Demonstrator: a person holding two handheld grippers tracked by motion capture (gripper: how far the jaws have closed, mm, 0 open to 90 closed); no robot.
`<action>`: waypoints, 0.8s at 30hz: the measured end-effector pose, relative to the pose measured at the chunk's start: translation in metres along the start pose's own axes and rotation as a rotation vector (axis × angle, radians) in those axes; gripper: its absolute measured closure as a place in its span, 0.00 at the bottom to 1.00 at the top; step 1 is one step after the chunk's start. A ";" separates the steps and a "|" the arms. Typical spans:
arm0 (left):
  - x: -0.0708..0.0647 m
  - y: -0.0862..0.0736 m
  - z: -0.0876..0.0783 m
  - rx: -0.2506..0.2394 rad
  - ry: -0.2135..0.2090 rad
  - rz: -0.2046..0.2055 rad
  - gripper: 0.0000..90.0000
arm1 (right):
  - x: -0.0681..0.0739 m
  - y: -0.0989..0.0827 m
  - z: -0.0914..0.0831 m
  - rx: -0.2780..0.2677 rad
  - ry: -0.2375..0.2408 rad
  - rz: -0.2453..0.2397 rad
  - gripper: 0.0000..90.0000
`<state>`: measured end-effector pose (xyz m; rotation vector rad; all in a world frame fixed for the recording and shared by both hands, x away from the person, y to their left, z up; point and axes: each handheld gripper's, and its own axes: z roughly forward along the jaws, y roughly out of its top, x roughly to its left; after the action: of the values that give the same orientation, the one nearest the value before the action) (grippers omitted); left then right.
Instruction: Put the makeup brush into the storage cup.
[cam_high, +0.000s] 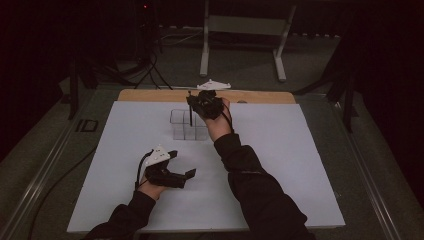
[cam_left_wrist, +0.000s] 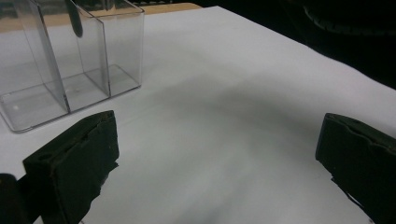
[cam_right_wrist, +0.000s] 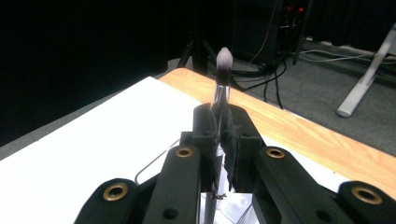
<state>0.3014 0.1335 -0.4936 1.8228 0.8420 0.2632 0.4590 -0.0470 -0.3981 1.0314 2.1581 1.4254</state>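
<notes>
Gripping a slim, pale-tipped makeup brush (cam_right_wrist: 223, 79), upright.

The small makeup brush with a soft pale tip (cam_right_wrist: 224, 58) has its lower handle hidden between the black jaws of the right gripper (cam_right_wrist: 223, 140). In the left gripper view, the clear plastic box with compartments (cam_left_wrist: 116, 51) is cut off by the top and left edges, and the dark handle end inside it is blurry.
</notes>
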 end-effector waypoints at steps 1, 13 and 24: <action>0.000 0.000 0.000 0.000 0.000 0.000 0.01 | 0.000 0.000 0.000 0.000 0.000 0.000 0.93; -0.001 0.001 -0.001 -0.003 0.006 0.008 0.01 | -0.004 -0.012 0.006 0.059 -0.002 0.031 0.93; -0.001 0.001 -0.001 0.000 0.007 0.012 0.01 | -0.005 -0.020 0.013 0.113 0.002 0.035 0.92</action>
<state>0.3009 0.1333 -0.4922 1.8279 0.8363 0.2770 0.4630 -0.0468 -0.4222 1.1136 2.2550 1.3324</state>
